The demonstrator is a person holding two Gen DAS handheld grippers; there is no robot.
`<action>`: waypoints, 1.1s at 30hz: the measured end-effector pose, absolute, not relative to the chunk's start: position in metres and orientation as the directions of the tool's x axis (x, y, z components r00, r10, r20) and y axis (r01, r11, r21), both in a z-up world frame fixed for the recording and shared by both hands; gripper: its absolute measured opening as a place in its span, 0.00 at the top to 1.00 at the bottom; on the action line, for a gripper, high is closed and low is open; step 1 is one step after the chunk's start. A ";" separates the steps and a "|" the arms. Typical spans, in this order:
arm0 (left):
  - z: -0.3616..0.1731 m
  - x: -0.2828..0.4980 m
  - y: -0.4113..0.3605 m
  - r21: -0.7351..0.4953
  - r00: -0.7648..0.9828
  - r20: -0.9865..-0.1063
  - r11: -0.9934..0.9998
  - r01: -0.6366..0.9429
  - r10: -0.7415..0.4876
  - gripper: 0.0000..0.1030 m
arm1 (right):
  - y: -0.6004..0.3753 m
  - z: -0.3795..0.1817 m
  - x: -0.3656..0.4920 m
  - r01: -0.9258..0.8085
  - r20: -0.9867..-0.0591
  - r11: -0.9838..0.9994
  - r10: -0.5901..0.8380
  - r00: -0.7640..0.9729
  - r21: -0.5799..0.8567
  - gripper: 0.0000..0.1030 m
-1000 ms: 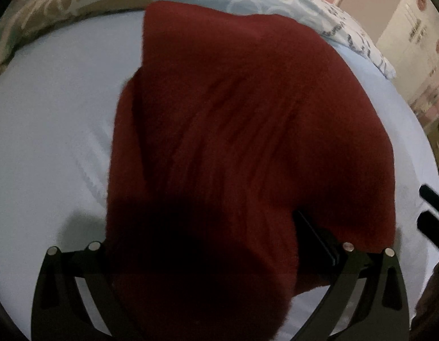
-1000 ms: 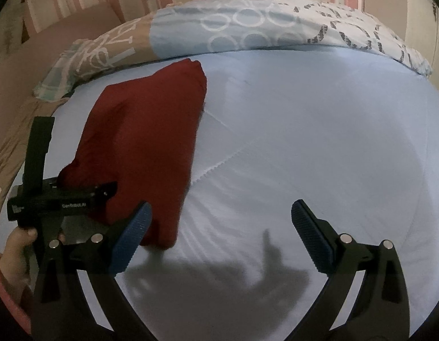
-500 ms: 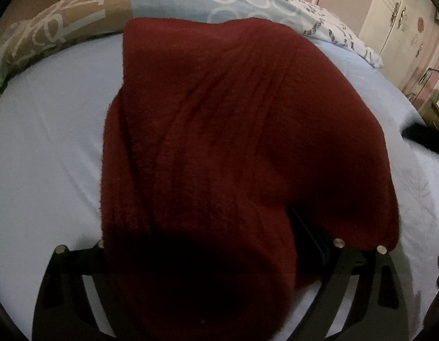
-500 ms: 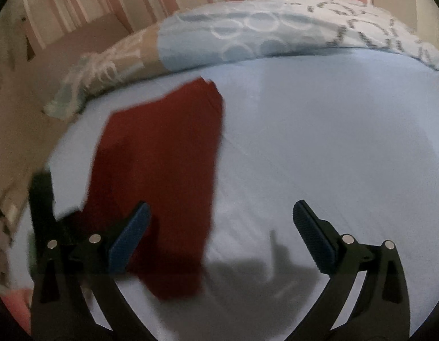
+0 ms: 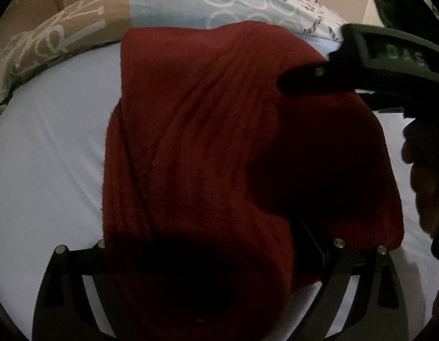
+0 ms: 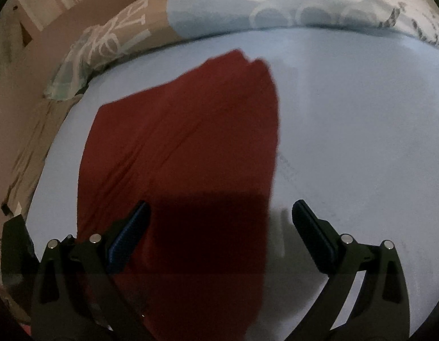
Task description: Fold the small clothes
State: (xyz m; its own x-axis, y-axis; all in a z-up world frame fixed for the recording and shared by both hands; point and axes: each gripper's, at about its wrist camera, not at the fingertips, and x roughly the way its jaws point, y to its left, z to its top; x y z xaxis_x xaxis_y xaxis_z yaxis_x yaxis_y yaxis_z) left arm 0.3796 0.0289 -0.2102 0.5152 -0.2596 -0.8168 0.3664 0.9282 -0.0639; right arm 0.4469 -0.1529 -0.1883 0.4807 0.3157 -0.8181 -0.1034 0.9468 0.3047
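Garment status: the dark red knitted garment (image 5: 196,147) lay on the pale blue bed sheet (image 5: 49,153), folded into a long strip, far end near the patterned brown-and-blue quilt (image 5: 168,5). My left gripper (image 5: 219,258) had its jaws spread wide, the near end of the red knit draped over and between them. I couldn't see the pads pressing on it, so I judged that as loose contact, not a grip. My right gripper (image 6: 219,230) sat above the near half of the strip, jaws wide and holding nothing, one pad over the cloth and the other over bare sheet. From the left camera its black body (image 5: 384,65) hung over the garment's right edge. Likely placement reason: straddle that long edge for the next fold. Lighting was dim and the right view blurred.
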 end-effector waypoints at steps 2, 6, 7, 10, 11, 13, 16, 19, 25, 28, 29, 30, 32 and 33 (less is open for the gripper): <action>-0.210 0.380 0.027 -0.057 0.518 -0.817 0.929 0.365 -0.253 0.09 | -0.150 -0.194 0.451 -0.095 -0.824 0.950 0.306 0.478 0.298 0.03; -0.211 0.380 0.028 -0.061 0.514 -0.819 0.929 0.365 -0.255 0.09 | -0.151 -0.203 0.456 -0.079 -0.827 0.939 0.332 0.455 0.334 0.03; -0.211 0.380 0.028 -0.059 0.515 -0.819 0.929 0.365 -0.254 0.09 | -0.148 -0.199 0.454 -0.107 -0.823 0.947 0.316 0.472 0.303 0.08; -0.209 0.377 0.026 -0.038 0.524 -0.817 0.930 0.366 -0.240 0.10 | -0.135 -0.192 0.451 -0.155 -0.832 0.961 0.277 0.480 0.230 0.27; -0.208 0.377 0.023 -0.033 0.526 -0.817 0.929 0.368 -0.237 0.12 | -0.132 -0.189 0.449 -0.167 -0.834 0.964 0.261 0.487 0.205 0.33; -0.206 0.378 0.022 -0.031 0.525 -0.818 0.929 0.370 -0.236 0.19 | -0.126 -0.187 0.447 -0.180 -0.833 0.969 0.239 0.499 0.170 0.38; -0.202 0.373 0.017 0.007 0.537 -0.817 0.928 0.373 -0.210 0.30 | -0.124 -0.185 0.444 -0.189 -0.832 0.973 0.210 0.513 0.129 0.43; -0.198 0.370 0.015 0.027 0.540 -0.819 0.926 0.375 -0.195 0.40 | -0.120 -0.179 0.440 -0.212 -0.829 0.974 0.186 0.528 0.084 0.49; -0.186 0.355 0.016 0.021 0.522 -0.832 0.930 0.366 -0.186 0.58 | -0.122 -0.166 0.419 -0.238 -0.816 0.967 0.206 0.540 0.087 0.54; -0.178 0.330 0.013 0.017 0.508 -0.840 0.927 0.374 -0.189 0.59 | -0.125 -0.160 0.393 -0.260 -0.809 0.961 0.227 0.541 0.096 0.54; -0.177 0.324 0.013 0.010 0.503 -0.843 0.928 0.374 -0.193 0.59 | -0.128 -0.157 0.380 -0.262 -0.806 0.959 0.240 0.541 0.110 0.55; -0.174 0.312 0.012 0.000 0.496 -0.845 0.928 0.372 -0.198 0.59 | -0.131 -0.155 0.368 -0.267 -0.803 0.956 0.250 0.541 0.118 0.55; -0.168 0.291 0.009 -0.004 0.488 -0.850 0.927 0.375 -0.200 0.59 | -0.134 -0.149 0.347 -0.274 -0.796 0.953 0.264 0.545 0.129 0.55; -0.163 0.278 0.007 -0.006 0.484 -0.851 0.926 0.377 -0.202 0.59 | -0.139 -0.145 0.329 -0.276 -0.790 0.952 0.272 0.549 0.136 0.55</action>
State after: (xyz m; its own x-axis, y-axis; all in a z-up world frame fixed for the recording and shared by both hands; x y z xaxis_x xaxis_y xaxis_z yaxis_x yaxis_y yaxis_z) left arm 0.2777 0.0072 -0.1629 0.4839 -0.2023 -0.8514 0.3770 0.9262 -0.0058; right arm 0.3292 -0.1387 -0.1453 0.5495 0.2722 -0.7899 -0.2757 0.9516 0.1360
